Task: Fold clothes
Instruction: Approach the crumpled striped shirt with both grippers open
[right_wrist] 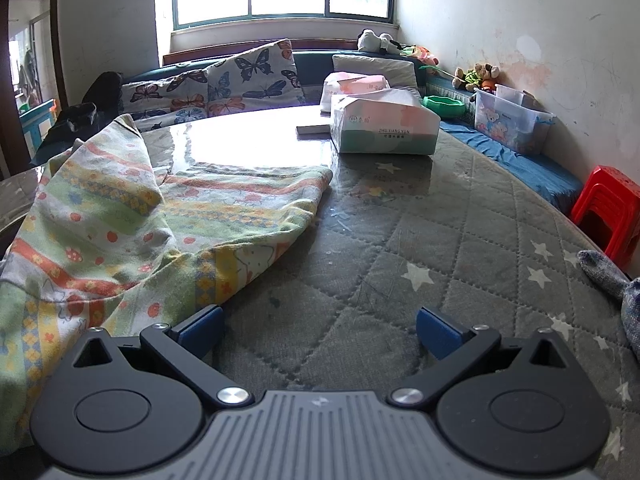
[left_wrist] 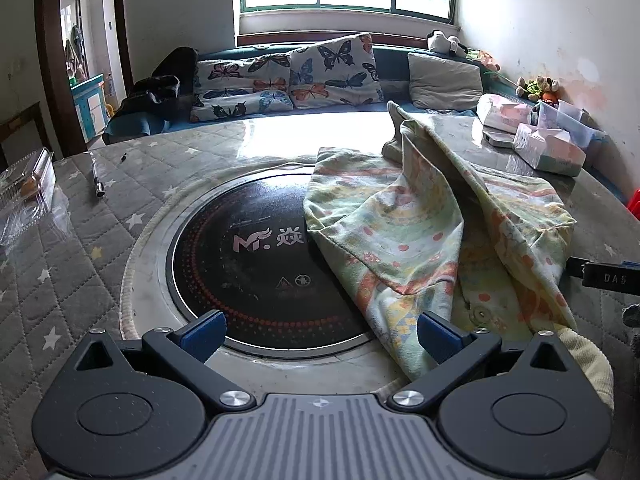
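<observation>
A pale green garment (left_wrist: 420,224) with orange and yellow printed bands lies crumpled on the table, partly over the black round hotplate (left_wrist: 248,260). One part of it stands up in a ridge. My left gripper (left_wrist: 320,334) is open just above the hotplate's near rim, its right finger at the garment's near hem. In the right wrist view the same garment (right_wrist: 132,224) spreads across the left half. My right gripper (right_wrist: 320,330) is open over the quilted cover, with its left finger by the cloth's edge. Nothing is between either pair of fingers.
A grey quilted star-print cover under glass (right_wrist: 460,248) tops the table. Tissue packs (right_wrist: 384,126) stand at the far side, a clear plastic box (left_wrist: 28,188) and a pen (left_wrist: 98,178) at the left. A sofa with butterfly cushions (left_wrist: 288,76), a red stool (right_wrist: 608,208) and a grey sock (right_wrist: 612,280) surround it.
</observation>
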The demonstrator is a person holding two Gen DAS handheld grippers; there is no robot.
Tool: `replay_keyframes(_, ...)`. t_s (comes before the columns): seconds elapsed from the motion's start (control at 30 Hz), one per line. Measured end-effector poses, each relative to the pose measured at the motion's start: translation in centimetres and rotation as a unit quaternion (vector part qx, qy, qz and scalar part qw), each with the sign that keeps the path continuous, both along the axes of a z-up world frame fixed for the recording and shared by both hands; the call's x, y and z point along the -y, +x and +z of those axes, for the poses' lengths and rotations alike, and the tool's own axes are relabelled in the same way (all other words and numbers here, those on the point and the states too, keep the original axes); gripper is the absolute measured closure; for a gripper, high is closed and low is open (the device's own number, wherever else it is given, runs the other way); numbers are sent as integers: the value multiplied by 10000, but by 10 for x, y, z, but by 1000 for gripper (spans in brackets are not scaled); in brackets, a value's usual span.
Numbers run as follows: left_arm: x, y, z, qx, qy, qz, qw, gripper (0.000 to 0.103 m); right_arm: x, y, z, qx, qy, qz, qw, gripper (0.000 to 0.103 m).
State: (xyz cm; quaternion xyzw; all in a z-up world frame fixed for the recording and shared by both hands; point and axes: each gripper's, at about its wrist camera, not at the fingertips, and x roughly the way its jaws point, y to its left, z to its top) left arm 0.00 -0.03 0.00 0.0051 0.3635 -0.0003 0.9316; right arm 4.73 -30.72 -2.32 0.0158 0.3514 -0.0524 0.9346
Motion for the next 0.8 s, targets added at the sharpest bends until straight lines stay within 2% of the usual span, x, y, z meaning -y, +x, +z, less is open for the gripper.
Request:
replay_keyframes(0.37,8,-5,3,38,62,-67,10000,0,-1,-21,18,71,-67,150,9998,0)
replay_keyframes(0.8,15,-26,4,169,171,-134,9996,0,-23,-65,32,378,-212,709,9965,0)
